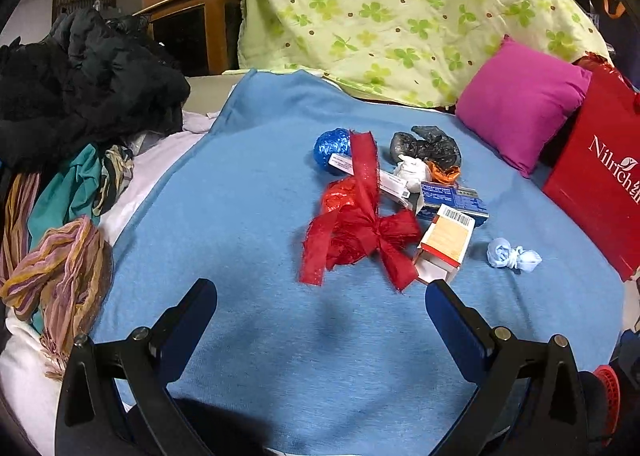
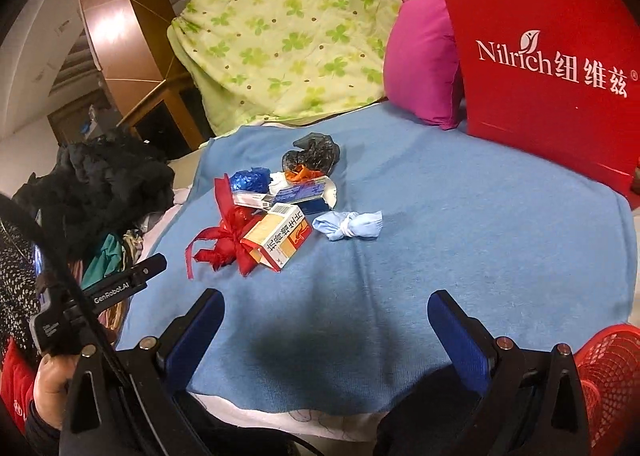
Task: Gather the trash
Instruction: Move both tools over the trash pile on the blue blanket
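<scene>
A heap of trash lies on the blue blanket [image 1: 248, 184]: a red ribbon bow [image 1: 360, 232], an orange-and-white carton [image 1: 444, 244], a blue box [image 1: 452, 200], a blue foil ball [image 1: 332, 148], a black crumpled bag [image 1: 428, 146] and a knotted pale-blue wad [image 1: 512, 258]. My left gripper [image 1: 320, 304] hovers open just short of the bow, holding nothing. In the right wrist view the same bow [image 2: 228, 244], carton [image 2: 276, 238] and pale-blue wad [image 2: 348, 226] lie ahead. My right gripper [image 2: 326, 316] is open and empty, nearer the blanket's front edge.
A red paper bag [image 2: 552, 68] and a magenta pillow [image 2: 424, 60] stand at the back right, with a green-patterned quilt [image 1: 400, 8] behind. Dark clothes [image 1: 80, 80] and scarves [image 1: 68, 268] pile up on the left. A red mesh basket [image 2: 608, 372] sits at the near right.
</scene>
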